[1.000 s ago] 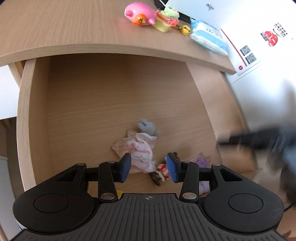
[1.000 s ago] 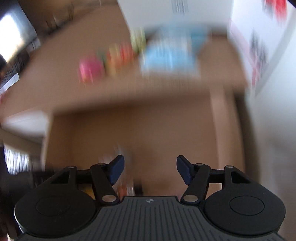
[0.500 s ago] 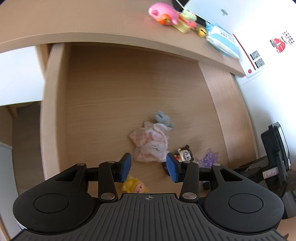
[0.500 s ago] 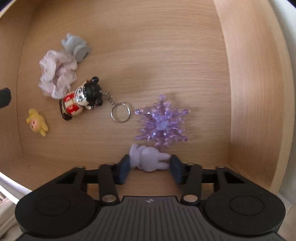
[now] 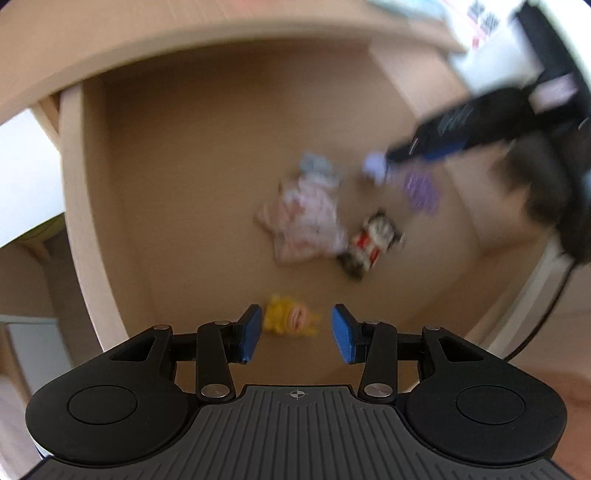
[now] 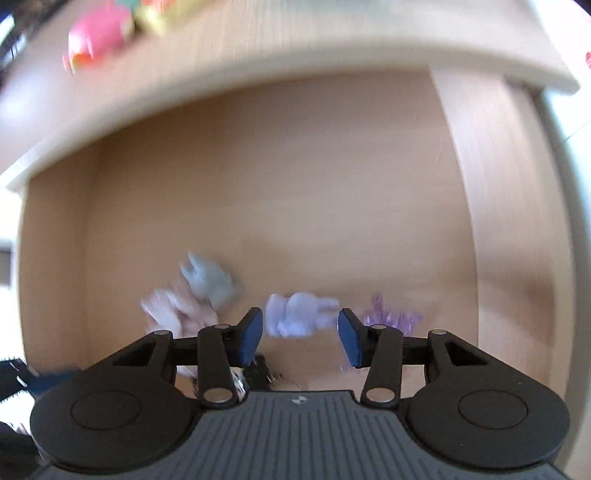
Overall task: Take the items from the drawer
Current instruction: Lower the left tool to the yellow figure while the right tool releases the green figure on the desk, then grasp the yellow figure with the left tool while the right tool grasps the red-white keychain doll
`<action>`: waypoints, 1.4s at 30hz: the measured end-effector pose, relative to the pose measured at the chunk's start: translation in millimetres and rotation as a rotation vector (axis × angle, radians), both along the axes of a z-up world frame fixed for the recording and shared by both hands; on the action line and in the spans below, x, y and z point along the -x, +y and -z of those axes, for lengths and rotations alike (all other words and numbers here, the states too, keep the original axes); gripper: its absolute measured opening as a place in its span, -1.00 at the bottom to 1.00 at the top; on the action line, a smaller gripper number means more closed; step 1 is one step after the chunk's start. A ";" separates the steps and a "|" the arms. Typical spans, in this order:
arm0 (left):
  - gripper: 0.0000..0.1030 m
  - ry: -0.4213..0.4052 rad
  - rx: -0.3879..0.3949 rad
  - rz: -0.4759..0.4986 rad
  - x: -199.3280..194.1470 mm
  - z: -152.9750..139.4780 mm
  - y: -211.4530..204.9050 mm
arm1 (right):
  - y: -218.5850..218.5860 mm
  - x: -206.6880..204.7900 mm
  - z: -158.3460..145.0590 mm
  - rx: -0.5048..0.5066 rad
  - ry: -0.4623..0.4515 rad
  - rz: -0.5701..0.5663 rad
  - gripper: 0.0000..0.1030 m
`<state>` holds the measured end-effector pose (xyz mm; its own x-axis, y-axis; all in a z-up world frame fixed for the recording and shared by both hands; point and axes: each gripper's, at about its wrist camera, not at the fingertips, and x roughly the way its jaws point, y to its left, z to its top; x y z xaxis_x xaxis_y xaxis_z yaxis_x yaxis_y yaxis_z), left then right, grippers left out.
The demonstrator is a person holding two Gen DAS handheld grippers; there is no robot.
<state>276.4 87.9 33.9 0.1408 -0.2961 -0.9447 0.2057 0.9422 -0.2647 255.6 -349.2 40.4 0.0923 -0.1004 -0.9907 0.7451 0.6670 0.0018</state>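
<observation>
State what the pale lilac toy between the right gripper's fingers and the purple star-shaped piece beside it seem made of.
Pale lilac toy: looks like soft matte rubber or vinyl, rounded and dull, though blurred. Purple star-shaped piece: probably translucent hard plastic, since light shows through its spiky points.

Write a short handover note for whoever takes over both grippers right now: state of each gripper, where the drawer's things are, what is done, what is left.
Left gripper: open, fingers on either side of the yellow figure on the drawer floor; not gripped.
Right gripper: lavender toy between its fingers; grip unclear through blur.
In the drawer: pink cloth, grey toy, red-and-white doll keychain, purple snowflake.
Done: pink toy already on the desktop.
Left: everything above.
</observation>
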 end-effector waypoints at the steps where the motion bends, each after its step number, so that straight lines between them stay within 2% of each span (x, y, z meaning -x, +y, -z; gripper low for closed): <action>1: -0.11 0.024 -0.015 -0.013 -0.3 4.0 -0.7 | 0.5 4.1 -7.6 0.015 -0.013 -0.006 -0.03; 3: -0.11 0.094 -0.011 -0.093 -4.4 14.3 2.6 | 3.4 15.9 -22.0 0.049 -0.036 -0.002 0.03; 6: -0.11 0.201 0.040 -0.210 -10.0 29.6 9.2 | 10.6 37.0 -37.8 0.095 -0.062 0.002 0.14; 10: -0.10 0.254 0.032 -0.235 -16.1 43.8 0.2 | 23.5 62.8 -47.3 0.153 -0.064 -0.005 0.21; 13: -0.10 0.236 0.014 -0.273 -22.5 47.8 -2.1 | 41.7 69.4 -44.6 0.172 -0.054 -0.008 0.23; 15: -0.15 0.183 0.000 -0.276 -26.7 45.2 -2.4 | 49.6 68.3 -44.1 0.182 -0.045 -0.019 0.23; 17: -0.42 0.125 -0.019 -0.270 -30.5 41.3 -1.8 | 54.0 71.2 -43.8 0.189 -0.033 -0.063 0.28; 18: -0.44 0.106 -0.017 -0.263 -31.7 40.0 -0.8 | 48.9 76.3 -45.1 0.198 -0.024 -0.094 0.33; 21: -0.44 0.078 0.009 -0.216 -30.0 34.0 1.7 | 62.1 74.8 -37.6 0.225 0.003 -0.187 0.37; 24: -0.44 0.041 0.041 -0.178 -25.7 19.4 5.9 | 68.1 66.5 -28.1 0.202 0.000 -0.229 0.37; 27: -0.44 0.062 0.043 -0.163 -15.6 7.4 11.5 | 70.6 52.1 -6.7 0.199 0.008 -0.266 0.40; 29: -0.44 0.097 0.038 -0.191 -6.8 3.2 17.0 | 64.9 50.6 -4.8 0.191 0.019 -0.249 0.40; 33: -0.44 0.098 0.047 -0.215 4.8 -3.2 17.7 | 53.8 48.0 -2.4 0.189 0.002 -0.215 0.44; 36: -0.44 0.008 0.094 -0.225 5.3 -7.7 10.3 | 52.2 45.1 3.6 0.181 -0.006 -0.211 0.44; 38: -0.43 -0.040 0.083 -0.235 1.8 -12.5 13.7 | 53.2 44.8 6.2 0.175 -0.008 -0.213 0.45; 40: -0.43 0.011 0.047 -0.236 -3.6 -9.5 15.9 | 54.9 46.6 6.4 0.170 -0.009 -0.217 0.45; 42: -0.43 0.103 0.026 -0.269 -6.2 -1.6 18.6 | 56.2 48.8 8.1 0.170 -0.011 -0.216 0.54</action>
<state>282.6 106.5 35.4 0.1216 -0.2858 -0.9505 -0.0797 0.9517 -0.2964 206.8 -293.1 32.3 0.1399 -0.2419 -0.9602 0.5864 0.8016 -0.1165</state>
